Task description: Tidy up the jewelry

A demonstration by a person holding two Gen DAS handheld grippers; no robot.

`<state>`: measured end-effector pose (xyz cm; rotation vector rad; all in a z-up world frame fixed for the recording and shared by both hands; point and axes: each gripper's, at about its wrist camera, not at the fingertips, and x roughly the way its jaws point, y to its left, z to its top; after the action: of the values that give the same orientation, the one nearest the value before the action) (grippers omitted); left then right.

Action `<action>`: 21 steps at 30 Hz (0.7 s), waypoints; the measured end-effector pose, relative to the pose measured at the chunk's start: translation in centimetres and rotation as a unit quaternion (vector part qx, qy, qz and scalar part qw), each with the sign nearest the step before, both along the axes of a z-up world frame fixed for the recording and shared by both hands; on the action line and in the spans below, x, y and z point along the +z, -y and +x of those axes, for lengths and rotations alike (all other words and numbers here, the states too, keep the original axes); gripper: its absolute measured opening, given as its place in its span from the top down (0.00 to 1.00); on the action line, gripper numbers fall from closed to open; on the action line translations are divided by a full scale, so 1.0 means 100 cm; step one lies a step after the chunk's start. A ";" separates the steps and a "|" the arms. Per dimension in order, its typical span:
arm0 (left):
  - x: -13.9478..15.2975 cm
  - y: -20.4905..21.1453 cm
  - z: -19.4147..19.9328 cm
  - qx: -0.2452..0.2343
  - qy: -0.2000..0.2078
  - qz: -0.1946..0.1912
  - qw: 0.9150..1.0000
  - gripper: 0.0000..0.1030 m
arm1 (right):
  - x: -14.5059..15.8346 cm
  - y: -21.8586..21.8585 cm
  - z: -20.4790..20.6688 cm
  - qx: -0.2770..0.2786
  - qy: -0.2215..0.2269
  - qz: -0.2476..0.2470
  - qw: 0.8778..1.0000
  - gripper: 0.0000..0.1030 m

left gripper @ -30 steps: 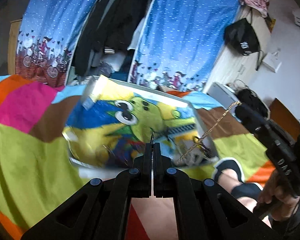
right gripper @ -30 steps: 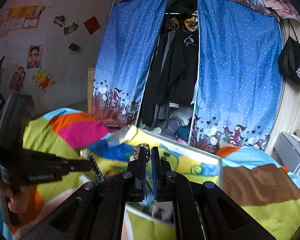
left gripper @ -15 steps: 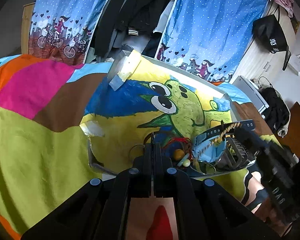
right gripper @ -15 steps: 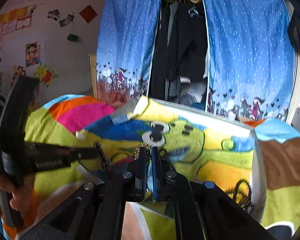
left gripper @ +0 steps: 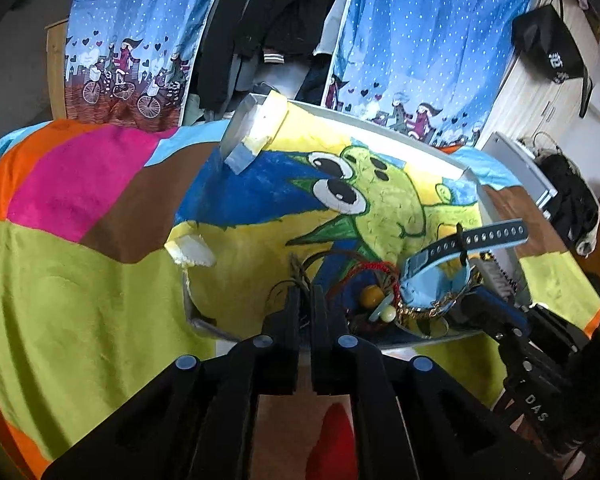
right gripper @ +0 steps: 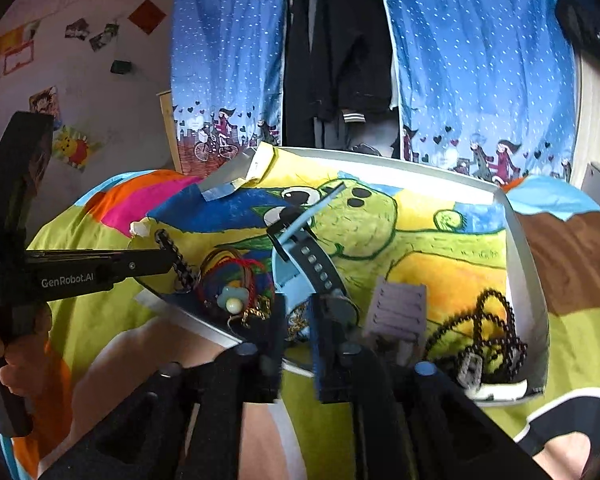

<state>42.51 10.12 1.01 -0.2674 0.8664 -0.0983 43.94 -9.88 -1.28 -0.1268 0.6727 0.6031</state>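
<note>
A shallow tray (left gripper: 380,126) (right gripper: 512,240) lined with a cartoon painting lies on the bed. At its near edge is a heap: red cord bracelets (left gripper: 374,270) (right gripper: 240,272), a blue watch strap (left gripper: 484,236) (right gripper: 312,258) and a gold chain (left gripper: 424,312) (right gripper: 296,322). My left gripper (left gripper: 305,298) (right gripper: 160,240) pinches a braided cord (left gripper: 296,270) (right gripper: 178,264), whose lower end rests in the tray. My right gripper (right gripper: 298,314) (left gripper: 474,302) hovers over the heap with jaws apart; the gold chain lies below them.
A black bead necklace (right gripper: 488,328) and a lavender clip (right gripper: 400,312) lie in the tray's right part. The tray rests on a multicoloured blanket (left gripper: 80,280). A person's hand (right gripper: 4,364) holds the left gripper. Blue curtains (left gripper: 420,40) and hanging clothes stand behind.
Both grippers came down to the tray's near edge. The right jaws parted and the gold chain that hung from them now lies in the tray. The braided cord's end reached the tray.
</note>
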 end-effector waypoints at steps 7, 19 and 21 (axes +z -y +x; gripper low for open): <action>0.015 -0.007 -0.029 0.028 0.035 -0.015 0.999 0.42 | 0.017 0.022 -0.027 -0.015 0.013 0.024 1.000 0.58; 0.042 0.014 -0.170 0.056 0.142 0.068 0.986 0.09 | 0.034 0.082 -0.136 -0.085 0.017 0.105 0.991 0.04; 0.042 0.020 -0.193 0.051 0.147 0.076 0.985 0.09 | 0.034 0.089 -0.156 -0.092 0.021 0.108 0.990 0.01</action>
<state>23.16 8.10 5.17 -0.1475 0.5627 0.0238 28.30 -18.73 2.15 0.1244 0.5674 0.4903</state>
